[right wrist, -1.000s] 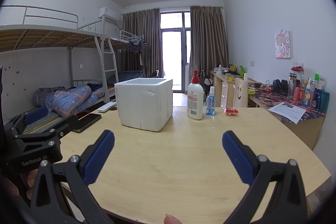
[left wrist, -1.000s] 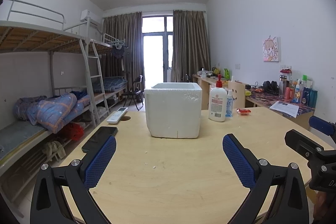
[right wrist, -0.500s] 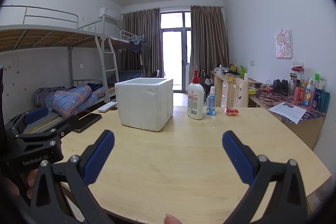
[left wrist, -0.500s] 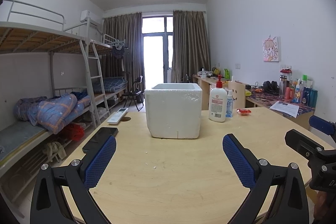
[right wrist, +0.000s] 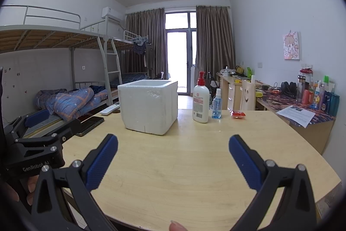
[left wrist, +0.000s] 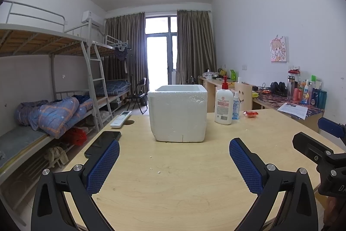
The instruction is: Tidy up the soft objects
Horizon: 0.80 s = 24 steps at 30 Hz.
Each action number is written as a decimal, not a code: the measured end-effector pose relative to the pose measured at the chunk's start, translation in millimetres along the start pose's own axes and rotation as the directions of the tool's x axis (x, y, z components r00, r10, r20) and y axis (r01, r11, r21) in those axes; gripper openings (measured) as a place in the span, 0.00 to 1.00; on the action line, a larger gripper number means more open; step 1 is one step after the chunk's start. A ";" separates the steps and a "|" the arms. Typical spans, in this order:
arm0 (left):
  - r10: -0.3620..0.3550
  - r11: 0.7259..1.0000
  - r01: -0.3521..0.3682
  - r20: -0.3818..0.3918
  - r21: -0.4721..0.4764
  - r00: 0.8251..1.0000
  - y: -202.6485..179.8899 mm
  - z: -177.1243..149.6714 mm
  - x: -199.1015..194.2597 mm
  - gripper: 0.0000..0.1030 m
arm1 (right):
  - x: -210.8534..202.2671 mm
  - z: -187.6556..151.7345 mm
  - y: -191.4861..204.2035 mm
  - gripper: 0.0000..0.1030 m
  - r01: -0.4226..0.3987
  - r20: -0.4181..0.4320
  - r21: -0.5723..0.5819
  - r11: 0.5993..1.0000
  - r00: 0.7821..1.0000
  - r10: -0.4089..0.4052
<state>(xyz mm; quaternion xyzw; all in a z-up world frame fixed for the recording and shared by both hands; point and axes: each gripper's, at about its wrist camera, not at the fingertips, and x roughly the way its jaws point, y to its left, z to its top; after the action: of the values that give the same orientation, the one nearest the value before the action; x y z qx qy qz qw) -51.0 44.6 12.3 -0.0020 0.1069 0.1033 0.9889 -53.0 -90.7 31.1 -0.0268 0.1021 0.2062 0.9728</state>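
Both grippers hover above the wooden table [left wrist: 173, 187] with jaws spread wide, holding nothing — left gripper [left wrist: 174, 156], right gripper [right wrist: 173, 149]. The white styrofoam box [left wrist: 177, 113] stands at twelve o'clock of the left gripper; a lotion pump bottle [left wrist: 223, 104] sits at its three o'clock.

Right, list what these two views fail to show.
- Inside of the foam box: hidden by its own walls in both wrist views, so no soft objects can be confirmed.
- Label on the lotion bottle: print too small to read.
- Phone: near end covered by the left gripper finger.
- Right gripper: open, holding nothing.
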 end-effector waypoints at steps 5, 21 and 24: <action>0.001 1.000 -0.001 0.004 0.001 1.000 1.5 0.5 -0.6 0.99 | 0.2 -0.2 -0.4 1.00 0.002 0.000 -0.001 1.000 1.000 -0.002; -0.001 1.000 0.001 0.002 0.005 1.000 1.1 -0.6 -1.1 0.99 | 0.6 -1.7 -0.4 1.00 -0.002 -0.006 -0.004 1.000 1.000 0.002; -0.001 1.000 0.001 0.003 0.006 1.000 2.6 -0.8 -1.1 0.99 | 1.4 -1.6 -0.8 1.00 -0.005 -0.007 -0.005 1.000 1.000 0.005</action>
<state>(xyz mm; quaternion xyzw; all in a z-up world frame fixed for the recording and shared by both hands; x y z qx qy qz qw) -52.7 46.9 11.8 0.0013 0.1057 0.1022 0.9891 -51.7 -91.1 29.2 -0.0297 0.1049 0.2087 0.9719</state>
